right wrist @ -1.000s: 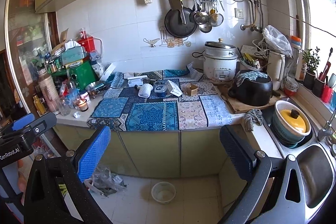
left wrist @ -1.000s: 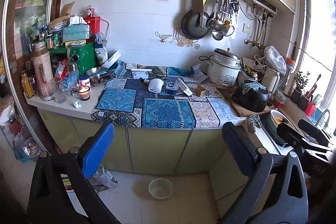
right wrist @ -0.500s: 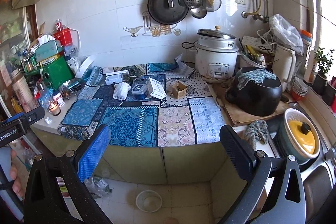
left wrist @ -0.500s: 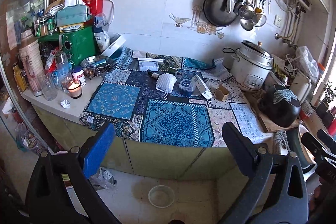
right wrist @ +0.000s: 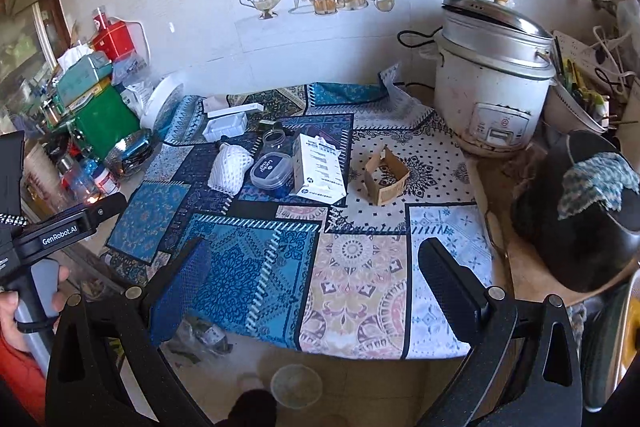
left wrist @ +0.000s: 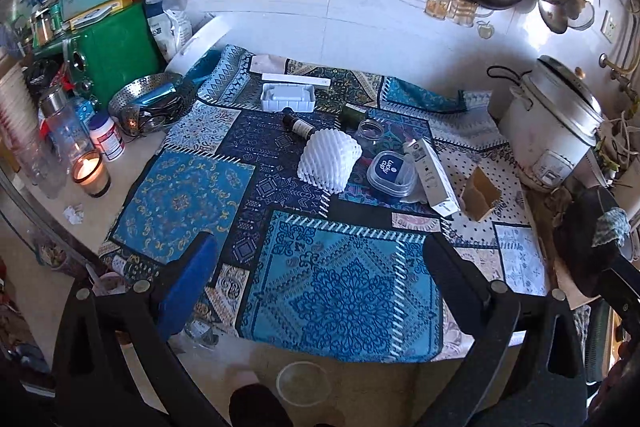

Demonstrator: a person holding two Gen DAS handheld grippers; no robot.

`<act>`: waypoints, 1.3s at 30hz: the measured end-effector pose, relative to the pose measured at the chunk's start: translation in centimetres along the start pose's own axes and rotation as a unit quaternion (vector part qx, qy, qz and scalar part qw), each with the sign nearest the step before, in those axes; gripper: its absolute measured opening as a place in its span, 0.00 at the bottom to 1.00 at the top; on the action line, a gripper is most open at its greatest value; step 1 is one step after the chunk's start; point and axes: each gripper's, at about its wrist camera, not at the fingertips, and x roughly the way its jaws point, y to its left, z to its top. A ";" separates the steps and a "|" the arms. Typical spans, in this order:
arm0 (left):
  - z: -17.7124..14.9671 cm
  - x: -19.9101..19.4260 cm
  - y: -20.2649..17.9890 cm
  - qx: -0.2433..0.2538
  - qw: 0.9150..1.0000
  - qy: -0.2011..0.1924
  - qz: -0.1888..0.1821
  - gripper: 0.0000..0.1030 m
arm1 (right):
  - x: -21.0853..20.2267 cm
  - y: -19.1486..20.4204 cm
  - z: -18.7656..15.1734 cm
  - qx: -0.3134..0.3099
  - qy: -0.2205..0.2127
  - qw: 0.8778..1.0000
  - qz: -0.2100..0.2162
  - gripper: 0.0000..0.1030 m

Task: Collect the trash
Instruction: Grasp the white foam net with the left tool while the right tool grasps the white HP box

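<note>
Grippers both wide and empty: your left gripper [left wrist: 320, 267] and right gripper [right wrist: 316, 267] hang over the cloth's [left wrist: 344, 291] near edge. Trash sits mid-cloth: foam net [left wrist: 329, 163], tub [left wrist: 391, 171] and white box [right wrist: 318, 165] in a row, torn carton [right wrist: 386, 175] just right.

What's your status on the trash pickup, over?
Both tongs open and empty, left, right, above the counter's front edge. Trash untouched mid-cloth: foam net, white carton, torn cardboard box. Nothing blocking; lit candle far left.
</note>
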 end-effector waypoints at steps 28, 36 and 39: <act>9.2 28.7 1.5 0.027 0.975 0.191 -0.113 0.85 | 28.8 -2.6 8.3 0.128 0.197 0.970 0.058 0.86; 9.5 27.5 0.5 0.066 0.980 0.161 -0.097 0.65 | 28.2 -3.0 7.8 0.149 0.190 0.968 0.071 0.78; 9.5 26.6 0.2 0.075 0.982 0.150 -0.089 0.58 | 27.4 -3.0 7.7 0.141 0.186 0.970 0.074 0.61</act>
